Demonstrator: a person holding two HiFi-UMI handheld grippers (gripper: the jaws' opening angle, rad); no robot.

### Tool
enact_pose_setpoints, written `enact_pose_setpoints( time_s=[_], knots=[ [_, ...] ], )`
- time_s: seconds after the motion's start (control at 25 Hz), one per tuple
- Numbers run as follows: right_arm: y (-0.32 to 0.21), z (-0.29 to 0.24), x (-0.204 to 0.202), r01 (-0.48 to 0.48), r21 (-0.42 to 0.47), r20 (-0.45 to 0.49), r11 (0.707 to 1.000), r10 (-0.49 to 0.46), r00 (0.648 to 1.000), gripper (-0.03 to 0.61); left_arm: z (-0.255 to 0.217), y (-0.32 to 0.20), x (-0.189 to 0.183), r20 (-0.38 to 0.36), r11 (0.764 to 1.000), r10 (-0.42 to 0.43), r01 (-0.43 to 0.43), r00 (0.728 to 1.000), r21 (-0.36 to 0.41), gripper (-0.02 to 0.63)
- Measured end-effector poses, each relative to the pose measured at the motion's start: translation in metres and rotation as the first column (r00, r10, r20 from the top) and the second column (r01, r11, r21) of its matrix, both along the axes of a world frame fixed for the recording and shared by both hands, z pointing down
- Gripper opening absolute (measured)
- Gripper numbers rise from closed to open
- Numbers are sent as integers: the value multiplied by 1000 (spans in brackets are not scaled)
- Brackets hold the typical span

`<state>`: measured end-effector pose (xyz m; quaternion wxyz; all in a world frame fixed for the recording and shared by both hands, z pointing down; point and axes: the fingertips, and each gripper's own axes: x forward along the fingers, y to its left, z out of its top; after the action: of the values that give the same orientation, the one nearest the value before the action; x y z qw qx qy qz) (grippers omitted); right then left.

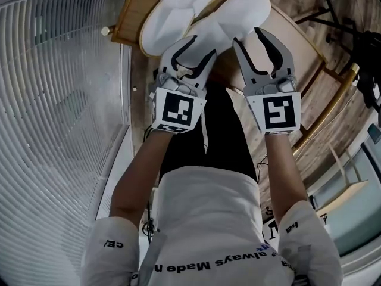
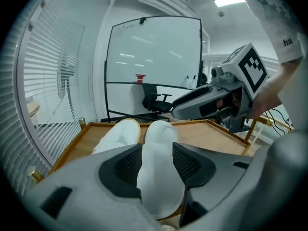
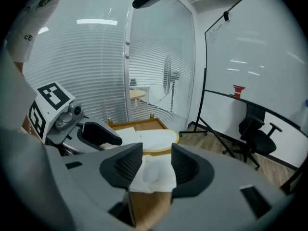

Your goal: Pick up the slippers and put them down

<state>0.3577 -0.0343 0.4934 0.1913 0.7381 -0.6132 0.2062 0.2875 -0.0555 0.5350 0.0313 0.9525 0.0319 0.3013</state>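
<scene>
two white slippers [image 1: 178, 14] lie side by side on a wooden tray [image 1: 125, 16], just ahead of both hands. at the left, the left gripper [image 1: 194, 52] has its jaws spread wide and released. in the left gripper view the near end of one slipper lies in the gap between the ribbed pads [image 2: 129, 165], resting on the tray, with its mate just beside it further left. i see no squeeze on the cloth, so i read this as let go, not gripped. at the right, the right gripper [image 1: 252, 40] is likewise spread and holds nothing. its own view shows a white edge of slipper between the pads, lying flat on the wood, and i cannot tell which of the pair it belongs to

these look like thin cloth slippers: very light, soft and floppy, with a flat sole that would likely fold if taken by one corner. they seem not fragile, and the fabric should not slip on ribbed pads. i judge the best hold to be across the sole at the heel end or side rim, one gripper to each, clamping gently, since hard pressure would only crumple them
</scene>
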Motion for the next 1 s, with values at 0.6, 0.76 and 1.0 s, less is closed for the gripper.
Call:
enact_pose_setpoints(
  time_s=[0.6, 0.76, 1.0],
  knots=[
    [10, 68, 10, -42, -122, -45, 992, 37, 998, 84, 41, 1, 5, 109, 991, 9, -24, 994, 135, 93],
    [10, 65, 15, -51, -113, -70, 992, 43, 997, 24, 41, 1, 6, 118, 989, 26, -43, 993, 145, 24],
    [11, 56, 16, -77, -82, -42, 994, 74, 996, 17, 41, 5, 7, 123, 989, 44, -61, 991, 138, 15]
  ],
)
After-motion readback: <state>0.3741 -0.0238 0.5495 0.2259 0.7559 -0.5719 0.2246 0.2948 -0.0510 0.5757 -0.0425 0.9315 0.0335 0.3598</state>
